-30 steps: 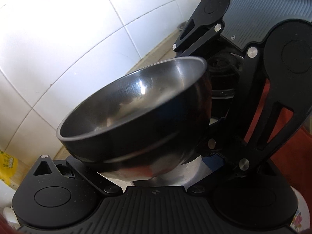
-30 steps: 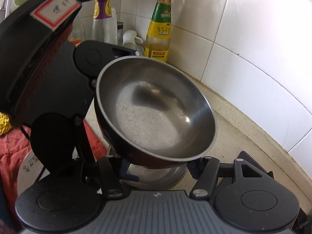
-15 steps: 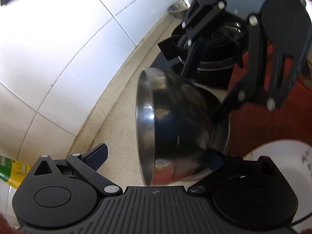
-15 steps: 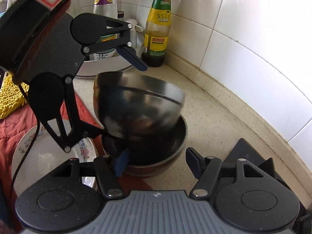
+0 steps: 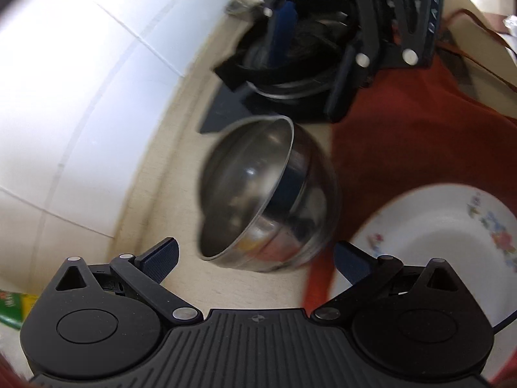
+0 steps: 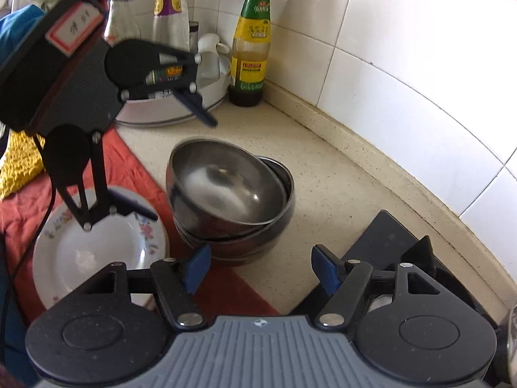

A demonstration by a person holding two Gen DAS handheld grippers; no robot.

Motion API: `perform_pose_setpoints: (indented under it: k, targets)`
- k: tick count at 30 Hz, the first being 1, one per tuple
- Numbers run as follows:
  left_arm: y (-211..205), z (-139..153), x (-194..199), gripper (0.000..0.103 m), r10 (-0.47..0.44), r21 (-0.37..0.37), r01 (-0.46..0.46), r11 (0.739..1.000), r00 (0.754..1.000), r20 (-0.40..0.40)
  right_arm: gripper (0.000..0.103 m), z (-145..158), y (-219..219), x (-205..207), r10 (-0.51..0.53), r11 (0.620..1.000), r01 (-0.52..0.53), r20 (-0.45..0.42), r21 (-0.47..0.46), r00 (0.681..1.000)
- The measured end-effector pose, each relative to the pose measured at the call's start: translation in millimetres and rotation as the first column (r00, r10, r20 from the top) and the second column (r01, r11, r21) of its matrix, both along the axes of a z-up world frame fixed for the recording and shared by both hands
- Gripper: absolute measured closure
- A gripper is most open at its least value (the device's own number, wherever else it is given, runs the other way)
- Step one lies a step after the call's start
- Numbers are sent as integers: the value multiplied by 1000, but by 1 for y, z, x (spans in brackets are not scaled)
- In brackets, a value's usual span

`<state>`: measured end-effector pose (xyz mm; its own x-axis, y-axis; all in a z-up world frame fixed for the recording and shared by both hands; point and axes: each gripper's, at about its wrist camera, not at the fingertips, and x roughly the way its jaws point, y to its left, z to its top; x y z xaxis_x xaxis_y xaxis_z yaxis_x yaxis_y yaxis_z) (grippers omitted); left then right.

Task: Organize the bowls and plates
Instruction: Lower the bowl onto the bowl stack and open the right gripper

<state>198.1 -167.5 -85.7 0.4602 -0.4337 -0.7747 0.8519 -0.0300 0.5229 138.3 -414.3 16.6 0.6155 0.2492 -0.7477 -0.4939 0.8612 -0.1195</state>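
Steel bowl [image 6: 226, 184] sits tilted in a lower bowl [image 6: 278, 216] on the counter [image 6: 339, 194], mouth up and leaning left. Left gripper [image 5: 255, 262] is open and empty; right gripper [image 6: 258, 266] has just been opening, holding nothing. Only the right view shows the bottle [image 6: 250, 42] at the far wall.

Both tools are black: the right tool [image 6: 260, 270] has blue pads [image 6: 195, 268], silver screws and a ribbed grey body; the left tool [image 6: 181, 168], upper left, carries a red-bordered label [image 6: 72, 29].

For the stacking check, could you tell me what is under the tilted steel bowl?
The tilted steel bowl sits crooked inside a second steel bowl on the counter; that bowl's inside is mostly covered.
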Motion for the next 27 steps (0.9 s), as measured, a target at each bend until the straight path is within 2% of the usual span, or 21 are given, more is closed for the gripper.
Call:
perform_pose_setpoints:
  k: [3, 5, 9, 14, 17, 21, 27]
  targets:
    - [5, -5, -1, 0, -6, 4, 6, 1000, 1000, -4, 36, 5, 0, -4, -11, 999, 10, 26, 44, 1000]
    - [5, -1, 2, 0, -2, -26, 0, 1000, 998, -59, 35, 7, 1, -4, -28, 998, 25, 45, 64, 999]
    - [-12, -4, 5, 0, 55, -74, -60, 995, 995, -79, 35, 6, 3, 0, -68, 996, 65, 48, 66, 997]
    - [-37, -14, 22, 0, 120, -96, -143, 985, 968, -220, 35, 7, -2, -3, -111, 992, 108, 44, 71, 993]
    - [-42, -21, 25, 0, 125, -93, -150, 984, 964, -236, 34, 5, -6, -3, -141, 987, 137, 46, 90, 989]
    - [-41, -12, 25, 0, 151, -116, -191, 975, 945, -290, 34, 6, -10, -5, -154, 983, 147, 49, 110, 987]
    - [-19, 2, 0, 0, 144, -154, -168, 974, 978, -153, 29, 7, -8, -16, -140, 984, 133, 58, 119, 988]
